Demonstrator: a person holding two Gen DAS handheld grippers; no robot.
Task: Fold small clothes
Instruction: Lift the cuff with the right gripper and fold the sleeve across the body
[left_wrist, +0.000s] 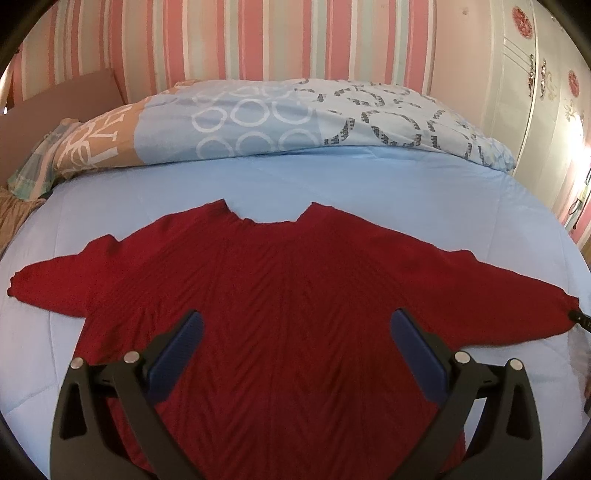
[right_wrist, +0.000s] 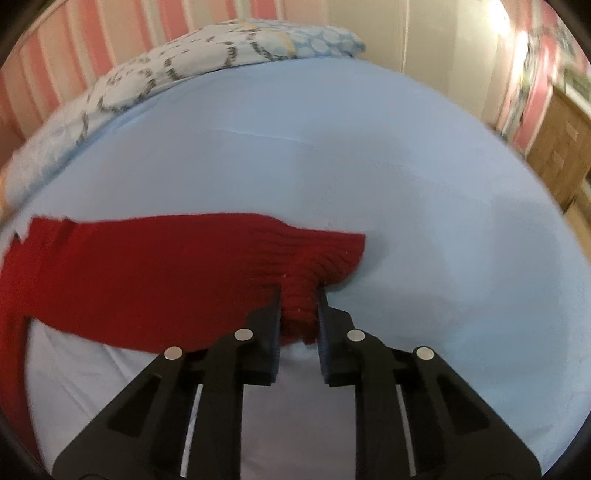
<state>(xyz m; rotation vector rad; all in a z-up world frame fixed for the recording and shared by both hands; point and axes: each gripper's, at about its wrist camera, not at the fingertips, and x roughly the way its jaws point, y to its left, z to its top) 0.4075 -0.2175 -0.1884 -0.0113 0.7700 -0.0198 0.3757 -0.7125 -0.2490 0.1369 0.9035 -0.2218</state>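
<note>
One red sweater (left_wrist: 280, 295) found spread flat, front up, on the blue bed sheet (left_wrist: 332, 177), both sleeves out to the sides, apparently laid ready for folding. Left gripper (left_wrist: 295, 325) held above the body panel, jaws wide apart, gripping nothing. Right gripper (right_wrist: 299, 295) clamped on the right sleeve cuff (right_wrist: 303, 280), presumably to draw that sleeve inward. Patterned duvet (left_wrist: 295, 118) bunched beyond, clear of the work.

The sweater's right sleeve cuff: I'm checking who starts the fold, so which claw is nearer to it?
Right. The right claw is shut on the sleeve cuff of the red sweater. The left claw hangs open over the sweater's body, away from that cuff.
</note>
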